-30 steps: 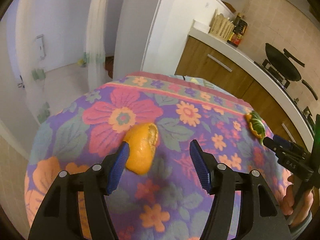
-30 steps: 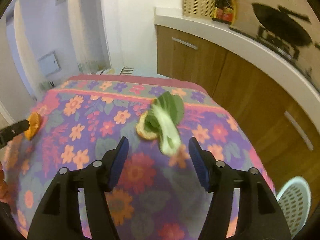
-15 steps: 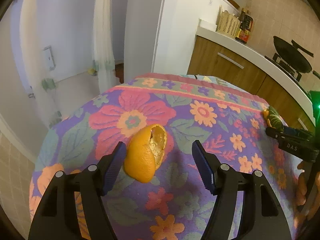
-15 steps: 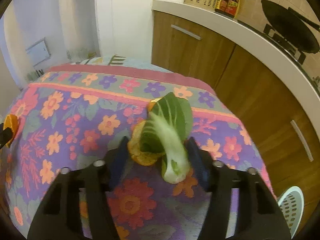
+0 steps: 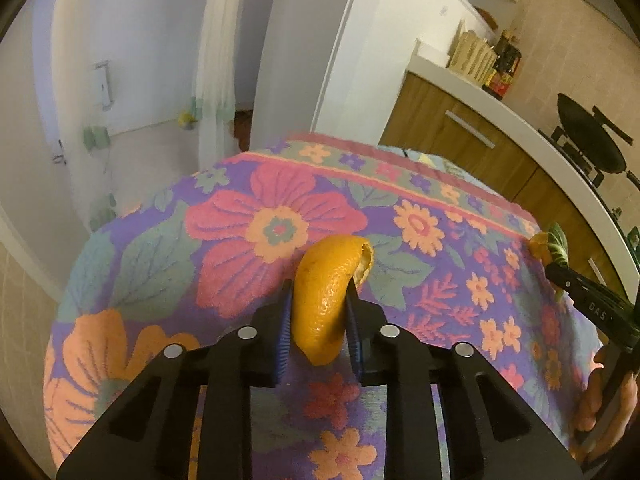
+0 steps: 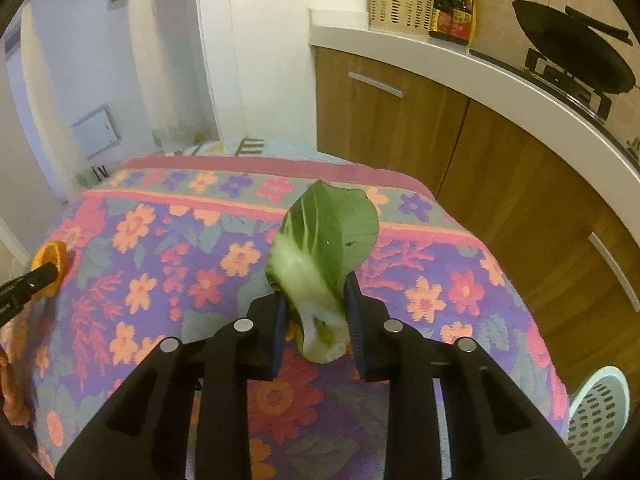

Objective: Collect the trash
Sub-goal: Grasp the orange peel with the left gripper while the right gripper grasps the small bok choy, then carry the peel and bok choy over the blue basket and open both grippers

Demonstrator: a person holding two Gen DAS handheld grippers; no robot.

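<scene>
My left gripper [image 5: 317, 322] is shut on a curved orange peel [image 5: 326, 292], held just above the flowered tablecloth [image 5: 256, 224]. My right gripper [image 6: 316, 320] is shut on a green bok choy leaf [image 6: 326, 256] with a white stalk; a bit of orange peel [image 6: 294, 330] shows under the stalk between the pads. In the right wrist view the left gripper's tip and its orange peel [image 6: 50, 266] show at the far left. In the left wrist view the right gripper [image 5: 588, 304] with the leaf [image 5: 556, 242] shows at the far right.
A white perforated basket [image 6: 596, 420] stands on the floor right of the table. Wooden cabinets [image 6: 440, 120] under a white counter [image 6: 500, 76] lie behind, with a black wok [image 6: 572, 56], bottles [image 6: 454, 8] and a beige basket [image 6: 400, 4].
Both grippers have closed: the left on the orange peel, the right on the leaf. Before, both were open with the items between the jaws on the cloth.
</scene>
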